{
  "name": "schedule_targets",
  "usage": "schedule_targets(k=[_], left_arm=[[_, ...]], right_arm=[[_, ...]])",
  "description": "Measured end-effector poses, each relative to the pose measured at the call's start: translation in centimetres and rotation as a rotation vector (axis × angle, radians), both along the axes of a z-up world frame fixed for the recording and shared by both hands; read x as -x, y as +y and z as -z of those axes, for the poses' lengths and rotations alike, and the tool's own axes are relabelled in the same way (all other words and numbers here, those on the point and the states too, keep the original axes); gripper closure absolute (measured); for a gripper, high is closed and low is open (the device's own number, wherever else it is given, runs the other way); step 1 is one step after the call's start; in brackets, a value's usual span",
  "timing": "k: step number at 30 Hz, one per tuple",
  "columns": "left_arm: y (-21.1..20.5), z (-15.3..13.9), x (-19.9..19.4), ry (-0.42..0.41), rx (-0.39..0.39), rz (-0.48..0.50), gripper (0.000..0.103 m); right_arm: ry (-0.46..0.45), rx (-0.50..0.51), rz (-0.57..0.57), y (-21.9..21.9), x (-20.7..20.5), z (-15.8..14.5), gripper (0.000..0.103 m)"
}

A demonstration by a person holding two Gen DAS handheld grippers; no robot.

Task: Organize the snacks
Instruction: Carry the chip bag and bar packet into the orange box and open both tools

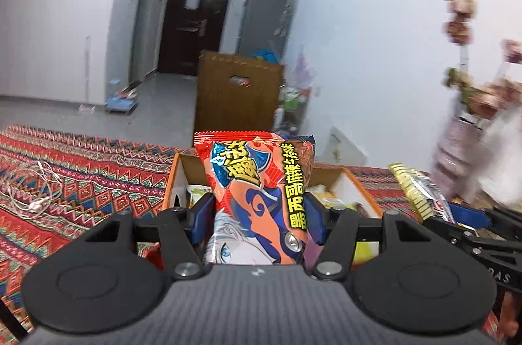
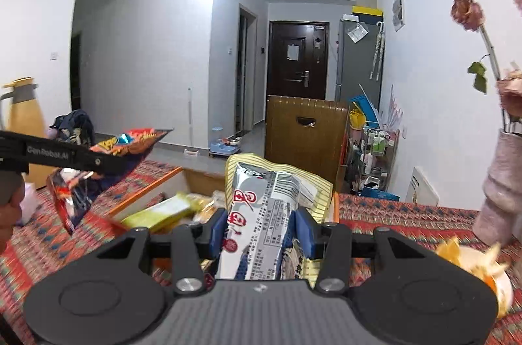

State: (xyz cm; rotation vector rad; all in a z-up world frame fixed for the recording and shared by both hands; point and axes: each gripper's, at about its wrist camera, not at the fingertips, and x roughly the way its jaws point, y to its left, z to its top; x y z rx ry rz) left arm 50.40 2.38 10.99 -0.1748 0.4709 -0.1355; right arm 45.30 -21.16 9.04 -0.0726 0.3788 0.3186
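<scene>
Two snack packets were up in the air, one in each gripper, and one open cardboard box (image 2: 192, 178) with orange edges sat on the patterned tablecloth (image 1: 65, 168), with several more packets lying inside it, too jumbled to count. The left gripper (image 1: 257, 214) was partly closed, its blue pads pressing both sides of a red-orange packet (image 1: 257, 181) that stood upright between the fingers and rose above them, with the box just beyond. The right gripper (image 2: 261, 230) was likewise narrowed onto a silver-and-yellow striped packet (image 2: 261, 208), clamped from both sides and sticking up past the fingertips, over the near edge of the box. One vase (image 2: 499, 191) with dried flowers stood on the cloth to the right, and one bowl (image 2: 489, 273) of peels sat near it
</scene>
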Motion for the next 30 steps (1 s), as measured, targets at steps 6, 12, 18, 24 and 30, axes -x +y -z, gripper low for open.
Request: schedule_targets(k=[6, 12, 18, 24, 30], left_arm=[[-1.1, 2.8, -6.5, 0.036, 0.007, -0.039, 0.045], [-1.7, 6.4, -10.0, 0.1, 0.007, -0.07, 0.045], [-2.7, 9.2, -11.2, 0.177, -0.011, -0.069, 0.032], [-3.0, 9.2, -10.7, 0.147, -0.051, -0.047, 0.03], [-2.4, 8.9, -10.8, 0.144, -0.054, -0.048, 0.03]], right_arm=[[0.04, 0.003, 0.014, 1.8, -7.6, 2.1, 0.059], [0.109, 0.062, 0.047, 3.4, -12.9, 6.1, 0.059], [0.187, 0.133, 0.035, 4.8, -15.0, 9.4, 0.064], [0.17, 0.174, 0.049, 5.5, -14.7, 11.1, 0.061], [0.178, 0.18, 0.05, 5.6, -15.5, 10.7, 0.06]])
